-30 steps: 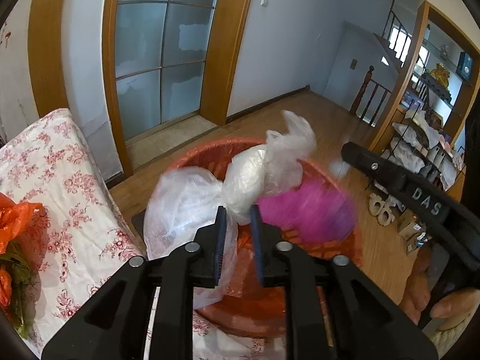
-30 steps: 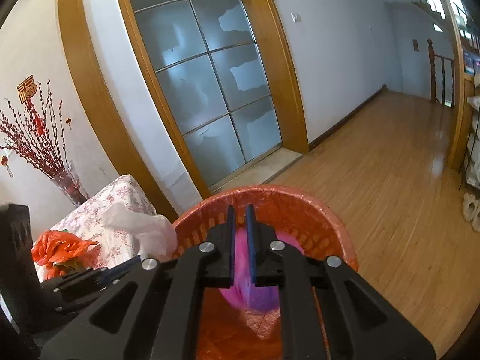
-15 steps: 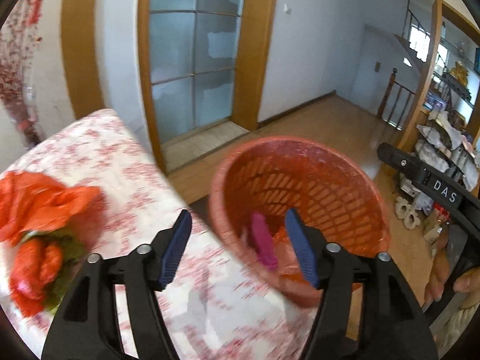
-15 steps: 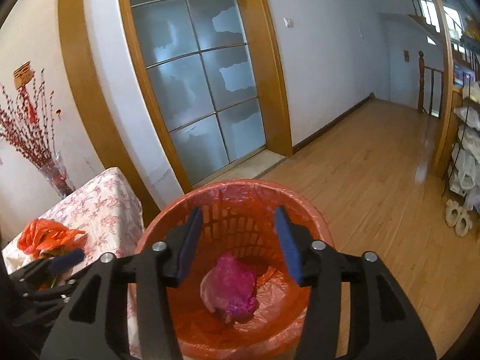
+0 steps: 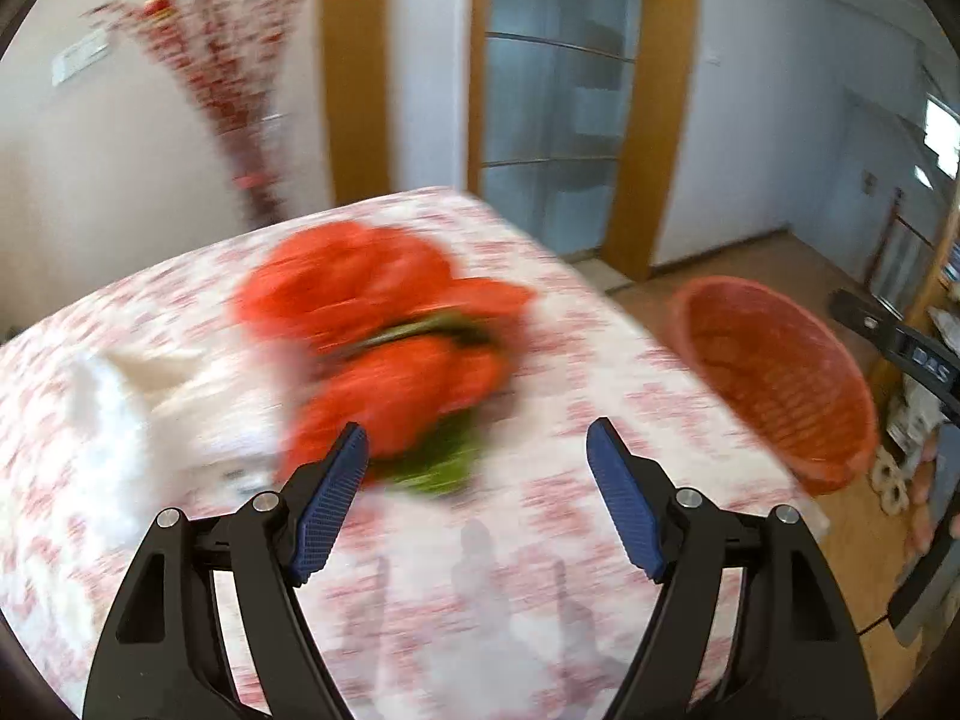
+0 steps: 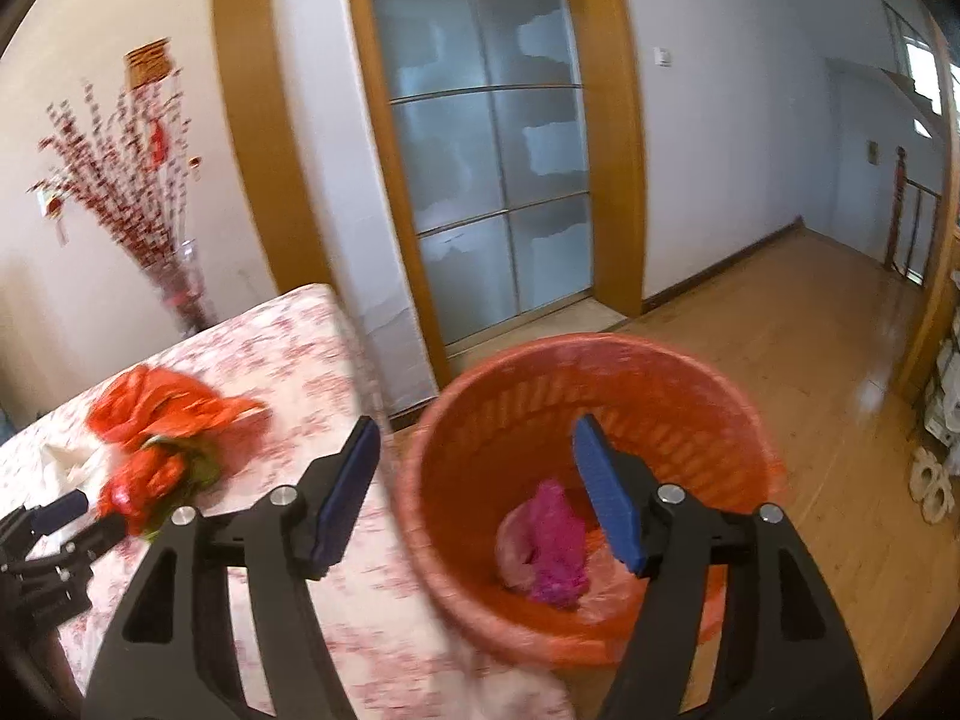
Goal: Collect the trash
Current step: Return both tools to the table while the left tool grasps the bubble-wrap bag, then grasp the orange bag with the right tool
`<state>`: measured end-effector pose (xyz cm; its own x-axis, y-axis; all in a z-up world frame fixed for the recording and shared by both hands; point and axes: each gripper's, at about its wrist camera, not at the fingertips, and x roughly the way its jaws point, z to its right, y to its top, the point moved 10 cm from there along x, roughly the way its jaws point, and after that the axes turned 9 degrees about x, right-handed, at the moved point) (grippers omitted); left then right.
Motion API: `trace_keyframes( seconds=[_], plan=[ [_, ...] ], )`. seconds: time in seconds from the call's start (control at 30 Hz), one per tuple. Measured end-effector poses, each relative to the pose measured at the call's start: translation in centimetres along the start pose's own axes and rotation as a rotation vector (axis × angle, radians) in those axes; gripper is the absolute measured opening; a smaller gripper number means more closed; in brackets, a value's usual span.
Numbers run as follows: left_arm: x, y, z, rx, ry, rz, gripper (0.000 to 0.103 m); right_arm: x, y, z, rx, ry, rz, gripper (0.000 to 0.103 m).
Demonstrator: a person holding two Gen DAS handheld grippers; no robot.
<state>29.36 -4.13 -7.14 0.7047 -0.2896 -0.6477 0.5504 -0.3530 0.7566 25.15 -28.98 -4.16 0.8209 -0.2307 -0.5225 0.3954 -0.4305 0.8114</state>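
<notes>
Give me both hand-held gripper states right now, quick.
Left hand-held gripper: open, jaws have just been opening, nothing between them.
Right hand-held gripper: open, jaws have just been opening, nothing held.

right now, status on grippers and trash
Left gripper and right gripper open, empty, jaws just opened. Pink bag in basket. Orange bag left on table.

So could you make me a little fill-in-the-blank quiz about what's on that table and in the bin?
1. The crumpled pink bag lies inside the round orange plastic ____.
2. The orange bag of green leaves lies on the ____ tablecloth.
3. Both tools, left and right, hold ____.

Missing words: basket; floral; nothing
</notes>
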Motion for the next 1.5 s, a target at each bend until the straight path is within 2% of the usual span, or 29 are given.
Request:
trace_keyframes(
  seconds=[0.23, 0.33, 0.43, 0.67, 0.73, 0.83, 0.97, 1.07, 1.33, 1.5],
  plan=[
    [-1.5, -2.6, -11.0, -0.158, 0.176, -0.004, 0.074, -0.1, -2.6, -5.7, -0.056, 0.074, -0.044, 0.069],
    [-1.4, -3.3, -14.5, -0.207, 0.23, -0.01, 0.074, 0.0, -3.6, -7.9, -0.071, 0.104, -0.058, 0.072],
    [-0.7, -4.2, -16.7, -0.253, 0.241, -0.03, 0.074, 0.0, -4.6, -10.4, -0.091, 0.138, -0.069, 0.074],
    [1.5, -5.5, -17.9, -0.296, 0.205, -0.07, 0.074, 0.4, -6.0, -14.2, -0.143, 0.177, -0.106, 0.074],
    [1.9, -5.8, -17.9, -0.305, 0.195, -0.074, 0.071, 0.6, -6.4, -15.2, -0.153, 0.188, -0.119, 0.074],
    [2.2, -6.3, -18.1, -0.321, 0.171, -0.08, 0.059, 0.6, -6.9, -16.2, -0.17, 0.197, -0.127, 0.074],
    [2.0, -6.4, -17.9, -0.324, 0.143, -0.067, 0.035, 0.6, -7.6, -17.3, -0.195, 0.211, -0.138, 0.074],
    [1.3, -6.3, -17.7, -0.31, 0.144, -0.051, 0.028, 0.6, -7.7, -18.1, -0.208, 0.223, -0.138, 0.074],
    [-1.9, -6.4, -18.1, -0.308, 0.151, -0.006, 0.027, 1.6, -6.6, -21.2, -0.198, 0.28, -0.144, 0.074],
    [-4.2, -6.0, -18.8, -0.304, 0.174, 0.028, 0.027, 4.2, -4.7, -24.8, -0.182, 0.311, -0.14, 0.074]
  ],
)
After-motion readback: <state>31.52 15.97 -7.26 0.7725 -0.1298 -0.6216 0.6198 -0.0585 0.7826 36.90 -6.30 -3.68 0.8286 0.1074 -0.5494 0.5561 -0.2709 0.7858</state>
